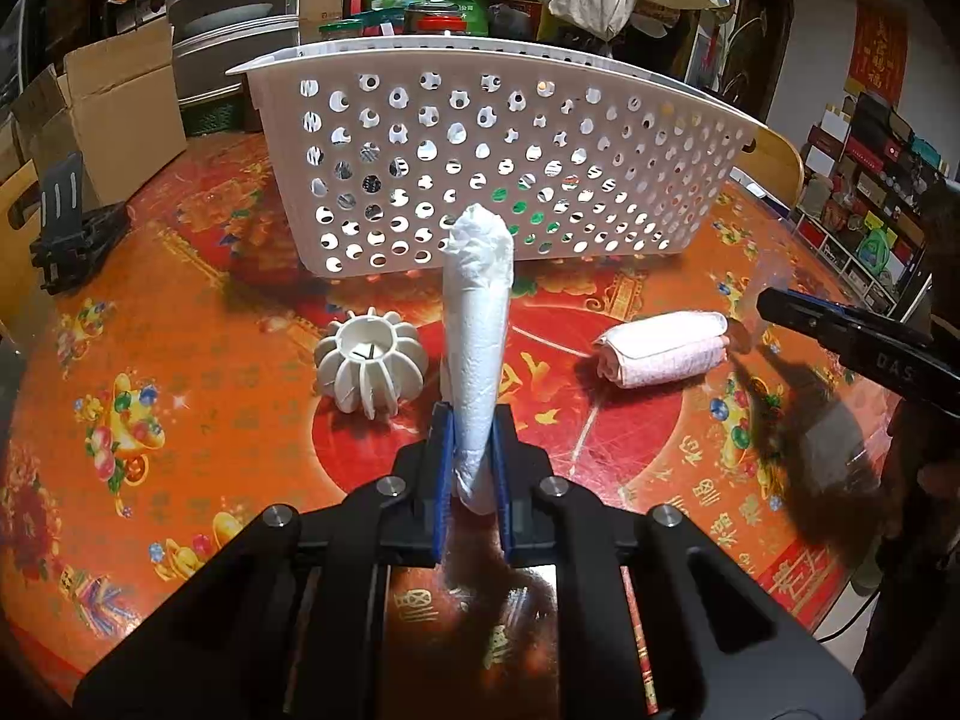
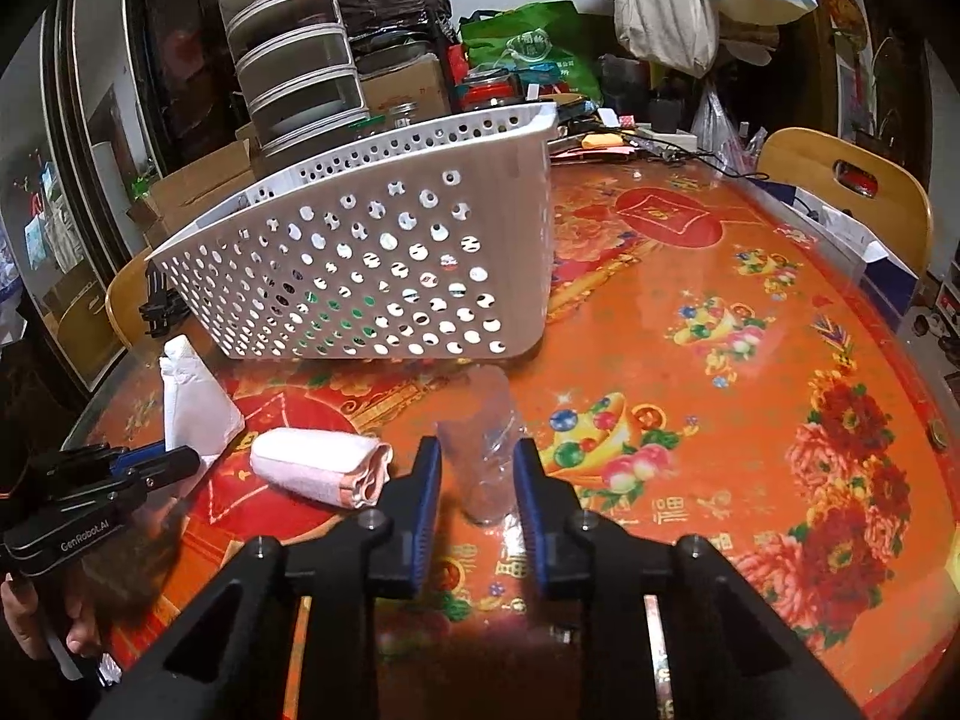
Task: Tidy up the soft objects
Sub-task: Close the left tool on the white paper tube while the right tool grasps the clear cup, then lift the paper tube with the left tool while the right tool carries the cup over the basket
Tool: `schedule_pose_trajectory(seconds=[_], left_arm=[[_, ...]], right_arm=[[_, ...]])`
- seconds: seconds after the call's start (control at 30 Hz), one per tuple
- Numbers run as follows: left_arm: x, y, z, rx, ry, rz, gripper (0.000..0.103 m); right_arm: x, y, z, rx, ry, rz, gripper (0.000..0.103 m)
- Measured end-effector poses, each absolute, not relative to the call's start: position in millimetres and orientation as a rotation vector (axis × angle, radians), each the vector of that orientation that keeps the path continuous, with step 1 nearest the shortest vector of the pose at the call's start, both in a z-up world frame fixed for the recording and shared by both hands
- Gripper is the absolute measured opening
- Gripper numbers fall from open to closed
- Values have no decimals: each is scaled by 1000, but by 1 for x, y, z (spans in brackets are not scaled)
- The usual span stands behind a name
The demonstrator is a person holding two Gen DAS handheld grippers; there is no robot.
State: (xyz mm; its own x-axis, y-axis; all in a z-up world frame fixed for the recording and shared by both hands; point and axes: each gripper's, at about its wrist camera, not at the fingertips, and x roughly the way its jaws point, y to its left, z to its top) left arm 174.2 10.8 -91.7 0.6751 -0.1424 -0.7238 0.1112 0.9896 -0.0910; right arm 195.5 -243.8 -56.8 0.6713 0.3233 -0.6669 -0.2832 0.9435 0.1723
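My left gripper is shut on a white folded tissue packet, held above the table in front of the white perforated basket. The packet also shows in the right wrist view. A rolled pink-and-white towel lies on the table to its right, also in the right wrist view. My right gripper holds a clear plastic cup between its fingers. The basket stands ahead and left of it.
A white ribbed plastic holder stands left of the packet. Cardboard boxes and a black stand sit at the far left. Clutter, bags and stacked containers lie behind the basket. A wooden chair back is at the table's right edge.
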Motion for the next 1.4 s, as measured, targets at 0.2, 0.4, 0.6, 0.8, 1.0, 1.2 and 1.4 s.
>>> schedule_pose_trajectory(seconds=[0.2,0.4,0.6,0.8,1.0,1.2,1.4], left_arm=[[175,12,-92,-46,816,-143,11],[174,12,-92,-49,813,-144,11],[174,13,-91,-54,811,-144,11],[169,13,-88,-55,788,-149,11],[159,12,-81,-61,731,-145,11],[147,14,-69,-67,696,-153,11],[130,20,-35,-66,621,-152,11]], right_arm=[[193,-246,-55,69,741,348,19],[187,-249,-52,79,710,345,18],[183,-253,-48,106,681,357,17],[179,-255,-45,114,665,362,17],[173,-256,-45,116,661,368,17],[166,-257,-35,114,644,372,17],[158,-253,-18,106,617,395,17]])
